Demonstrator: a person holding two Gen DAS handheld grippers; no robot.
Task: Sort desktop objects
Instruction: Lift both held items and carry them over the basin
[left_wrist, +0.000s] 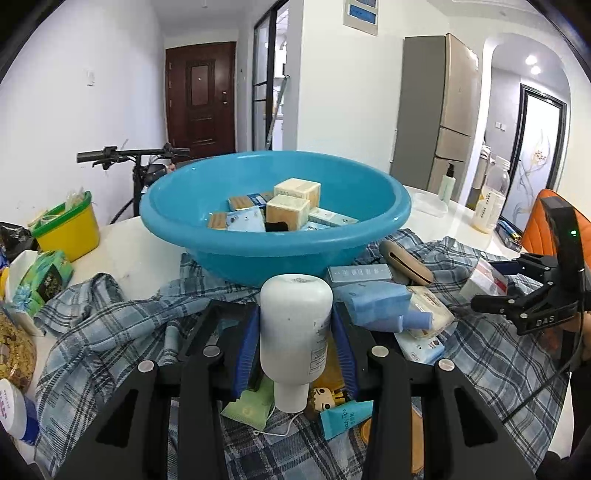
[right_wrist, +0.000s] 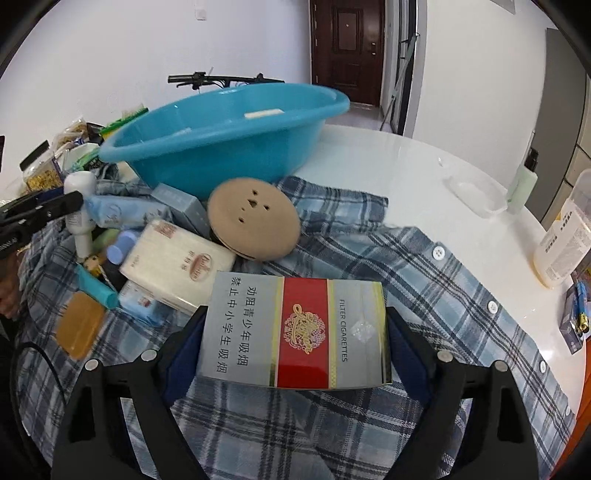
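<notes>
Between left tongs (left_wrist: 295, 339): white bottle (left_wrist: 295, 325), apparently gripped; basin (left_wrist: 221, 251) beyond.

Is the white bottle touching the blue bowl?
Cannot tell. In the left wrist view the white bottle overlaps the blue bowl; neither view shows contact or gap.

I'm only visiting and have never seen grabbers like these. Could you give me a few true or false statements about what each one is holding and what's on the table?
1. The left gripper clamps a white plastic bottle. True.
2. The right gripper is empty. False: it clamps a silver and red cigarette pack.
3. The round blue plastic basin is empty. False: small boxes lie in it.
4. A blue plaid shirt is spread on the white table. True.
5. The basin is red. False: blue.
</notes>
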